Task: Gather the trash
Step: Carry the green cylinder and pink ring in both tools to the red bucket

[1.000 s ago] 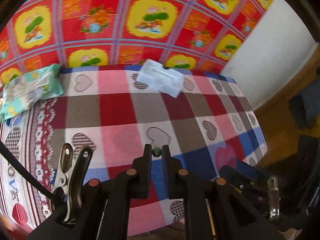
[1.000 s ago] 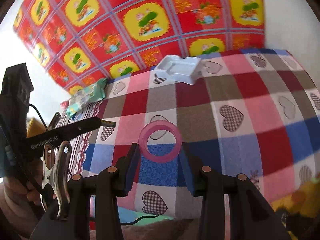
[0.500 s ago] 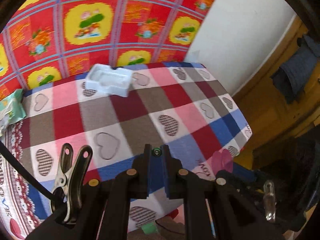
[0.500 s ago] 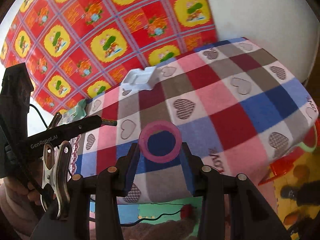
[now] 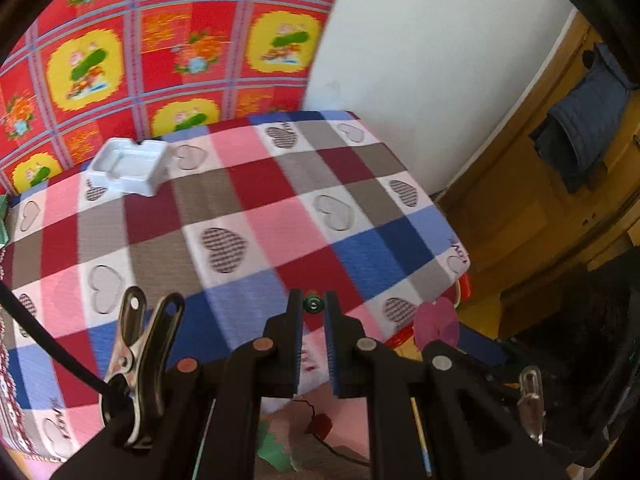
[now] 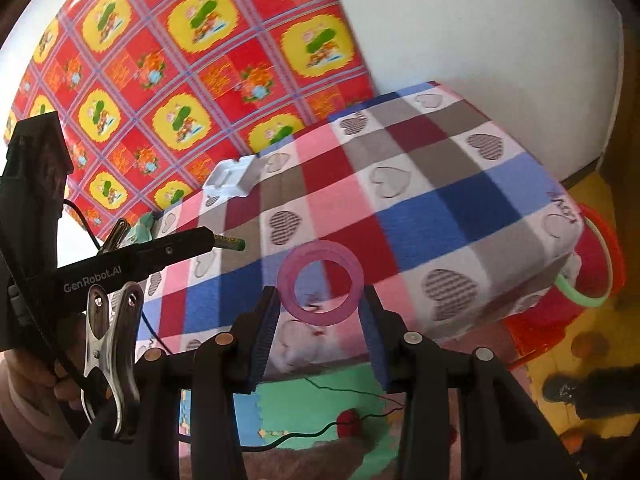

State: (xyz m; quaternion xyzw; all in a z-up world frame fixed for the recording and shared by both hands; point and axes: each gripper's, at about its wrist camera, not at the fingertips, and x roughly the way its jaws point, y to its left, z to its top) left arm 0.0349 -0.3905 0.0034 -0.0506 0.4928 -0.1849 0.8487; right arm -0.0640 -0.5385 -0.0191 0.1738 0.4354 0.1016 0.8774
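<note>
My left gripper [image 5: 313,305] is shut on a small green battery [image 5: 312,303], seen end-on between its tips above the table's front right part. In the right wrist view the same battery [image 6: 231,243] sticks out of the left gripper's tips. My right gripper [image 6: 319,293] is shut on a pink plastic ring [image 6: 286,280], held upright by its sides over the table's front edge. That ring [image 5: 436,321] also shows edge-on at the lower right of the left wrist view. A red bin [image 6: 600,240] with a green handle [image 6: 576,296] stands on the floor past the table's right end.
A checked heart-pattern cloth [image 5: 280,216] covers the table. A white ashtray [image 5: 128,168] sits at its far side, with a green packet [image 6: 144,224] further left. A red and yellow patterned cloth [image 6: 180,80] hangs behind. Black cables [image 6: 320,432] lie on the floor below.
Both views have swung right along the table with the battery and the ring still held. The table's right end and the red bin have come into view; the green packet has slid off left.
</note>
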